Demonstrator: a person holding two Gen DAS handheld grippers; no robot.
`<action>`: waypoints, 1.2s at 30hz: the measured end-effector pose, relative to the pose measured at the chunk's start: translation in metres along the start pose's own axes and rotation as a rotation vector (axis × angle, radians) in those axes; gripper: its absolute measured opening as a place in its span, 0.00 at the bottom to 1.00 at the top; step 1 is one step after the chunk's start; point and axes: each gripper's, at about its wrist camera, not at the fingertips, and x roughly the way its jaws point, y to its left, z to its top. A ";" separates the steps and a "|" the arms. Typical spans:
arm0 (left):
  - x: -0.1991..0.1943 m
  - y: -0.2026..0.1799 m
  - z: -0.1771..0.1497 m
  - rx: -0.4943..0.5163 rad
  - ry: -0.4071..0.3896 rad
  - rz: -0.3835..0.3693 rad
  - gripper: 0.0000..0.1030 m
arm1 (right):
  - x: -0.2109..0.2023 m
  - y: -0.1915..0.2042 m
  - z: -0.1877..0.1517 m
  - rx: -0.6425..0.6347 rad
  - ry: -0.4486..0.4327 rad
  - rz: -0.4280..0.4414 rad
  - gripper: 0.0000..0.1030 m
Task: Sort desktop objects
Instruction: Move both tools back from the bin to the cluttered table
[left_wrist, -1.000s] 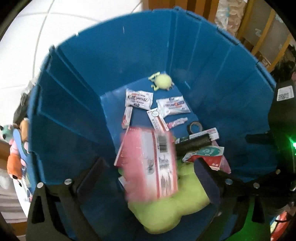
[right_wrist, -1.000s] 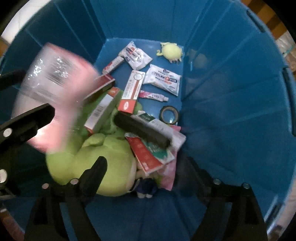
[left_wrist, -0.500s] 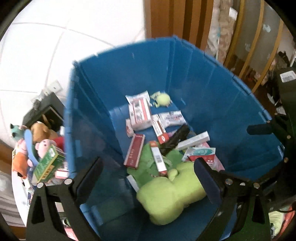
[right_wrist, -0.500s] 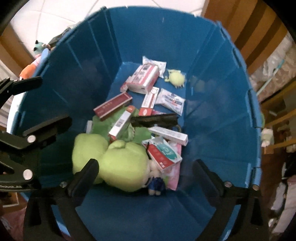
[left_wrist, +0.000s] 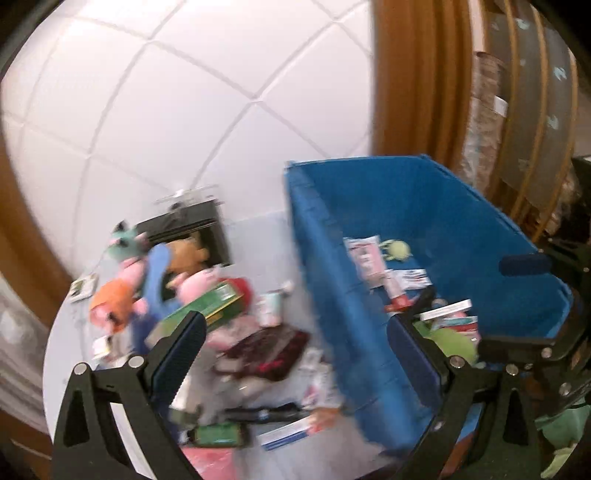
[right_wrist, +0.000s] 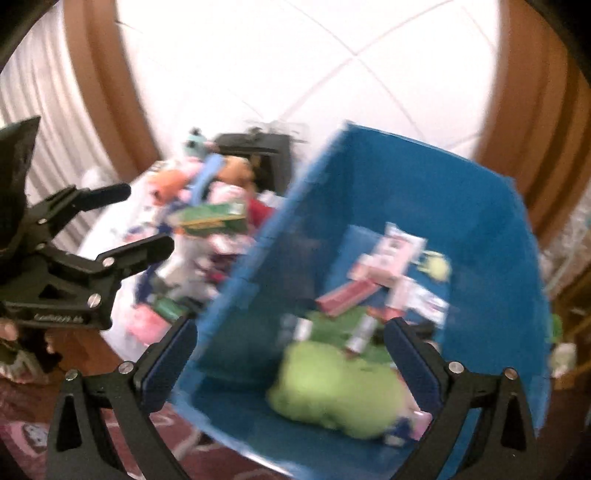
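Two grippers are hanging with nothing between their pads. Your left gripper (left_wrist: 291, 354) is standing with its jaws wide apart over the blurred heap on the white tabletop (left_wrist: 258, 236), its right finger overlapping the near wall of the blue bin (left_wrist: 332, 295). Your right gripper (right_wrist: 288, 354) is also spread to its widest, having just been opening, and nothing is sitting between its fingers; it is pointing down into the bin (right_wrist: 240, 280).

Inside the bin, a large green plush (right_wrist: 332, 391) is lying at the near end, with flat red-and-white boxes (right_wrist: 347, 295) leaning across it and a pink-and-white packet (right_wrist: 391, 254) resting further back. A small yellow-green toy (right_wrist: 437, 267) is sitting near the far wall.

Outside the bin, on the tabletop, you are looking at a pile of plush toys (left_wrist: 147, 280), pink, orange and teal, with a green carton (left_wrist: 207, 306) lying on top and a dark red pouch (left_wrist: 269, 350) just beside it. Smaller packets nearer the camera are too blurred to name.
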 end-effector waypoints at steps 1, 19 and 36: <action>-0.004 0.017 -0.008 -0.018 -0.002 0.025 0.97 | 0.003 0.010 0.000 -0.006 -0.013 0.012 1.00; 0.031 0.248 -0.184 -0.291 0.180 0.255 0.97 | 0.100 0.182 -0.003 -0.054 -0.186 0.070 1.00; 0.133 0.320 -0.304 -0.324 0.380 0.184 0.97 | 0.231 0.160 -0.061 0.186 0.103 -0.060 1.00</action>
